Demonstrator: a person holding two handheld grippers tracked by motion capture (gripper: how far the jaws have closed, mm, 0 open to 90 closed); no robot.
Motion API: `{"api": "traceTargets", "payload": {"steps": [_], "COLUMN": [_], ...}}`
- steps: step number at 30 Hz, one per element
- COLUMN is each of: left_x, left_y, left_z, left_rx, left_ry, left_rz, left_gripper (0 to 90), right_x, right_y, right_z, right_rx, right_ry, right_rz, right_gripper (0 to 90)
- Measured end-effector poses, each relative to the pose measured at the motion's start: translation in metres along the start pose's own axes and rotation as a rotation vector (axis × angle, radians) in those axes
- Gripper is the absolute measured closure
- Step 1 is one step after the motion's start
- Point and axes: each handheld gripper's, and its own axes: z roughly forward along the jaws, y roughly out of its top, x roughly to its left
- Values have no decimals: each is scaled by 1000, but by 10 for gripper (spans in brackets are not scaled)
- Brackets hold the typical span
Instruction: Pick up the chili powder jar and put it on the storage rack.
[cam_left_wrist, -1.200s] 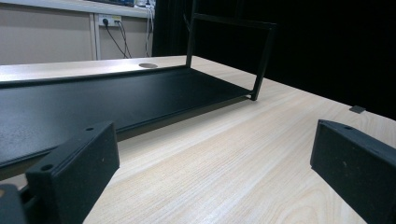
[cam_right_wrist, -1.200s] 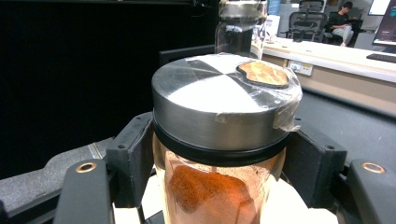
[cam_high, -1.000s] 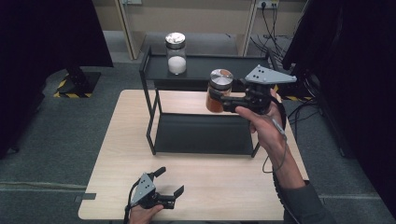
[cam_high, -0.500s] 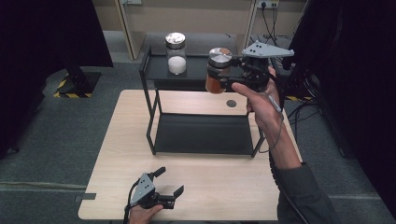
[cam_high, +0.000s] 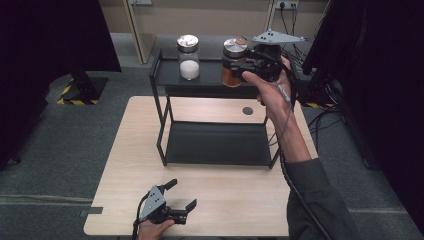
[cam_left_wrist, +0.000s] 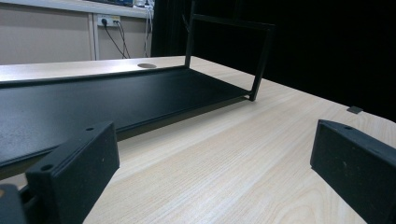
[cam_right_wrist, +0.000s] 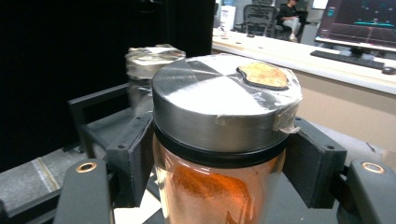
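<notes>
Now higher and farther back than a second ago: right gripper (cam_high: 241, 70), clamped on the orange spice jar (cam_high: 232, 70), level with the top shelf of the black rack (cam_high: 165, 75), beside the white-filled jar (cam_high: 188, 57). Unmoved near the table's (cam_high: 130, 150) front edge: left gripper (cam_high: 181, 200), jaws wide apart, nothing between them. Hard to tell whether jar bottom meets shelf. Small taped orange patch on the steel lid (cam_right_wrist: 224, 100). Grey floor, dark curtains, wall sockets behind.

The left tool (cam_left_wrist: 210, 172) hovers low over the wooden bench (cam_left_wrist: 243, 140), jaws wide apart; a black shelf (cam_left_wrist: 93, 100) lies toward ten o'clock.
</notes>
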Motion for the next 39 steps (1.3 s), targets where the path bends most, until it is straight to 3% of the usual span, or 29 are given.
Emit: {"api": "traceTargets", "payload": {"steps": [20,39], "left_x": [0,0], "left_y": [0,0], "left_z": [0,0], "left_rx": [1,1], "left_ry": [-9,-12], "left_rz": [2,0], "left_gripper": [6,6], "right_x": [-4,-3], "right_y": [-3,-8], "right_z": [30,46], "right_rx": [7,21], "right_ry": [-107,-120], "right_rz": [30,32], "right_gripper": [321,321]}}
